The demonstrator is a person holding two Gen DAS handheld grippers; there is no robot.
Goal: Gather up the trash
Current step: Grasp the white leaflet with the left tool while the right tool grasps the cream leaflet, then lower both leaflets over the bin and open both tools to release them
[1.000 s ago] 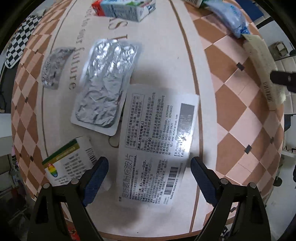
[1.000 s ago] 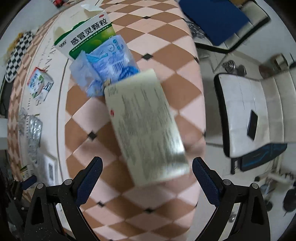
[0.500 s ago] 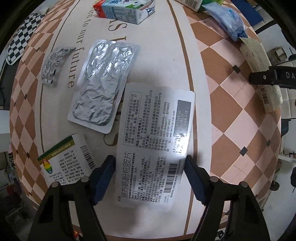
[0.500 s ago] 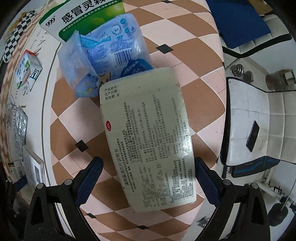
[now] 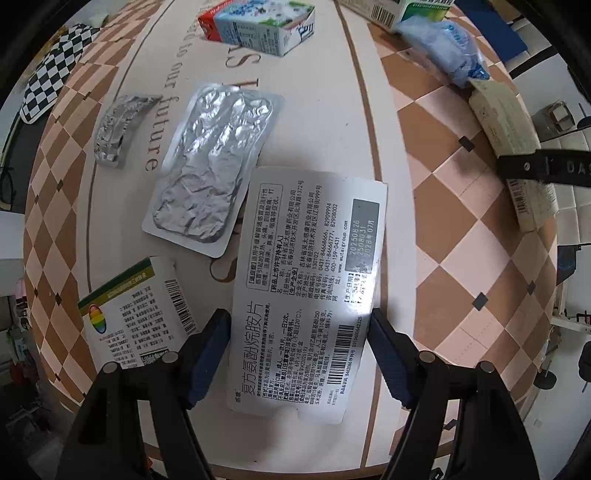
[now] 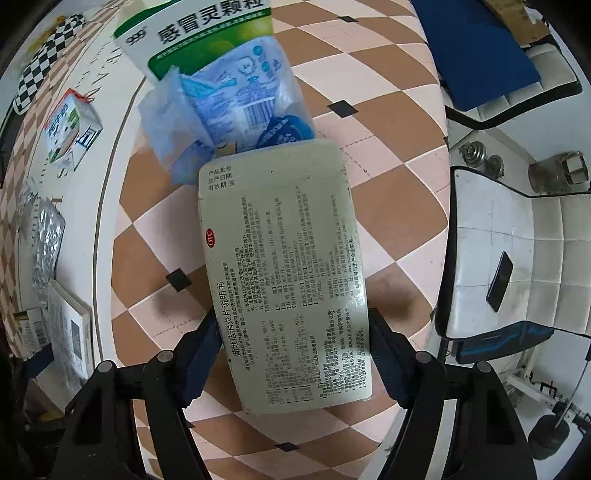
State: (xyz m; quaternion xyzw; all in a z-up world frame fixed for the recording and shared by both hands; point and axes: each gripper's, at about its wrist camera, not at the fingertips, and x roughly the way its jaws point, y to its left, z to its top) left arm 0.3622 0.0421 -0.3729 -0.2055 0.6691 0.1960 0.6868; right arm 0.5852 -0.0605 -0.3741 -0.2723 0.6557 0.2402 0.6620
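A white medicine box (image 5: 310, 251) with black print lies flat on the table, and my left gripper (image 5: 297, 321) is shut on its long sides, pointing straight down. Near the table's right edge lies a beige medicine box (image 6: 280, 240). My right gripper (image 6: 293, 321) straddles it and its jaws are closing, with both pads meeting the box's sides. The left wrist view catches that beige box (image 5: 506, 122) at far right, under the right gripper's black finger (image 5: 546, 170).
Around the white box lie a foil blister sheet (image 5: 214, 177), a crumpled foil piece (image 5: 118, 125), a green-striped small box (image 5: 136, 314) and a milk carton (image 5: 258, 26). A blue wrapper (image 6: 236, 99) and green box (image 6: 192, 33) touch the beige box's far end. A white chair (image 6: 517, 266) stands beyond the edge.
The left jaws narrowed onto the white box's sides. The right gripper sank over the beige box and its jaws came in against it.
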